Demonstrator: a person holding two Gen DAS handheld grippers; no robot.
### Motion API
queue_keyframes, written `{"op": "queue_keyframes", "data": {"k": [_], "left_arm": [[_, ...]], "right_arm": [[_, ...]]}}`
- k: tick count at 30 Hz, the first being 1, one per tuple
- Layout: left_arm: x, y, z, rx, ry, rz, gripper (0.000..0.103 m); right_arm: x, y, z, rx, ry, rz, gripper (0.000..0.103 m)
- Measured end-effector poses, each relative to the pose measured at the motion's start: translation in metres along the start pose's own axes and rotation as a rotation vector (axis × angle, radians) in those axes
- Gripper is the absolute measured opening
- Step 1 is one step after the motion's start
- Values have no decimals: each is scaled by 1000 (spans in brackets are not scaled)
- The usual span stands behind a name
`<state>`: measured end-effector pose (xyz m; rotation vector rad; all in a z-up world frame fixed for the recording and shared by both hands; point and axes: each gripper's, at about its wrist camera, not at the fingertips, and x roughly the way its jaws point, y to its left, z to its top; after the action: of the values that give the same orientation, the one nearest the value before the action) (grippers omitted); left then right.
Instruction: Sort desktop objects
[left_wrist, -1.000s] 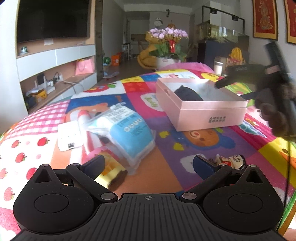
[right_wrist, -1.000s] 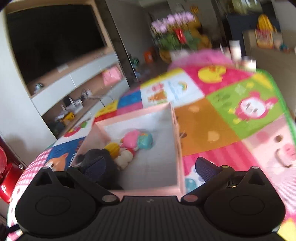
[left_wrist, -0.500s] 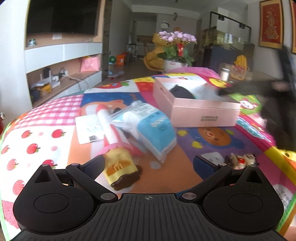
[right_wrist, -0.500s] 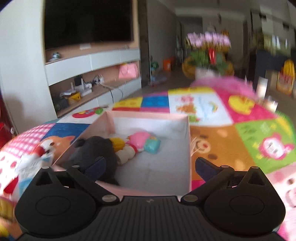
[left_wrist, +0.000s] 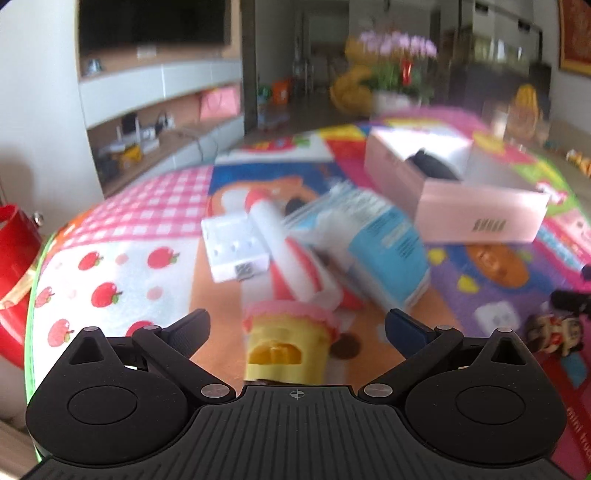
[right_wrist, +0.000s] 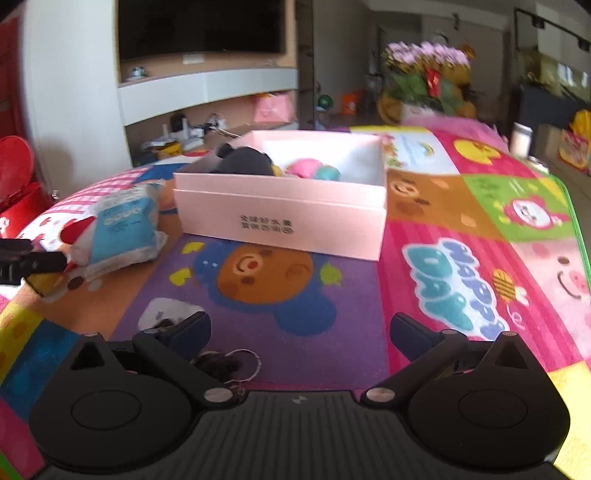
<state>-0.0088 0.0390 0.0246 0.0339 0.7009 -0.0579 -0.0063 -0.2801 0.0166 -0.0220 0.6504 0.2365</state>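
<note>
Two gaping grippers, left (left_wrist: 297, 325) over yellow ridged toy (left_wrist: 286, 341) (pink frill).

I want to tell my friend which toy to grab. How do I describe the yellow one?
Find the pink box, then the blue packet beside it. The yellow toy lies in front of that pile, between the left gripper fingers; only it has a pink frill.

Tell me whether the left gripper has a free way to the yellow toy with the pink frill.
Probably yes. The left gripper is open, and the yellow toy lies right between its fingers, with nothing in front of it; the blue packet lies farther back.
</note>
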Motion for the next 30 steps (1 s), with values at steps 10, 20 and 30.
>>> {"op": "queue_keyframes", "data": {"k": [10, 20, 30], "left_arm": [[9, 0, 5, 14, 71, -19, 61], [-41, -69, -6, 183, -154, -251, 61], [-16, -90, -15, 215, -140, -268, 60]], "right_arm": [[-2, -20, -3, 130, -8, 37, 103], [-2, -22, -3, 154, -9, 28, 103], [1, -23, -3, 168, 3, 10, 103]]}}
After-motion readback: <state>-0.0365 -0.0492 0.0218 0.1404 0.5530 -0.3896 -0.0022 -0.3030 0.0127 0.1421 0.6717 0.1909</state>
